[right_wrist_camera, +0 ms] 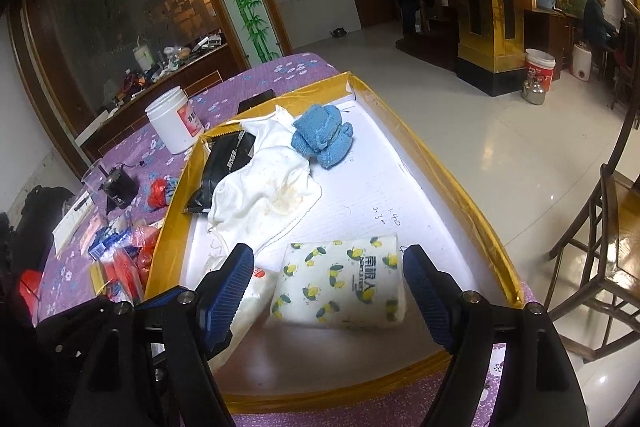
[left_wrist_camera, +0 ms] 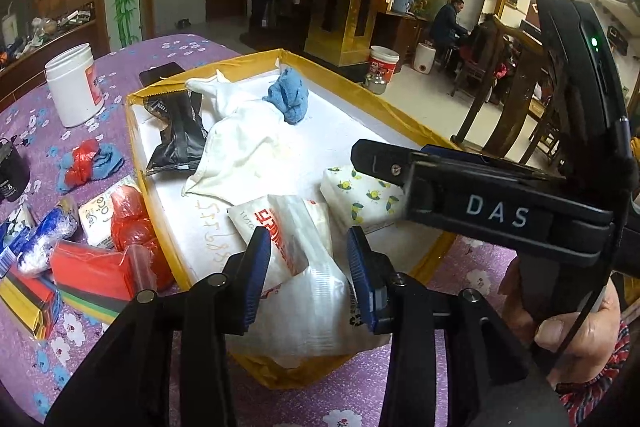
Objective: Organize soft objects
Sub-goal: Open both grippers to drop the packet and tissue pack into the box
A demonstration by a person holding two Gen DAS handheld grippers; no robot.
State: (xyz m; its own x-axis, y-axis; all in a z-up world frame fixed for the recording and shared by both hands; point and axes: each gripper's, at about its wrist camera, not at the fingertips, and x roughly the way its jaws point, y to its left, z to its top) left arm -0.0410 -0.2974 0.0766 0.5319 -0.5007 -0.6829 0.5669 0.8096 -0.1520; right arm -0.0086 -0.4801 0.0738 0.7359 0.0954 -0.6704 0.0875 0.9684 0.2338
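Note:
A shallow tray with a yellow rim (left_wrist_camera: pixel 400 111) (right_wrist_camera: pixel 460 195) lies on the purple flowered tablecloth. In it are a white cloth (left_wrist_camera: pixel 248 147) (right_wrist_camera: pixel 264 195), a blue knitted piece (left_wrist_camera: pixel 288 99) (right_wrist_camera: pixel 324 135), a black packet (left_wrist_camera: pixel 176 139) (right_wrist_camera: pixel 224 163) and a lemon-print tissue pack (left_wrist_camera: pixel 360 199) (right_wrist_camera: pixel 344 283). A clear plastic bag with red print (left_wrist_camera: pixel 304 267) sags over the near rim. My left gripper (left_wrist_camera: pixel 306 271) is open around it, the bag slack between the pads. My right gripper (right_wrist_camera: pixel 328 291) stands wide open astride the tissue pack, with gaps on both sides.
Left of the tray lie red plastic bags and coloured packets (left_wrist_camera: pixel 132 227), a red and blue bundle (left_wrist_camera: pixel 88 163) and a white jar (left_wrist_camera: pixel 74 87) (right_wrist_camera: pixel 174 125). A hand (left_wrist_camera: pixel 568 327) holds the right tool. A wooden chair (right_wrist_camera: pixel 600 247) stands off the table's right.

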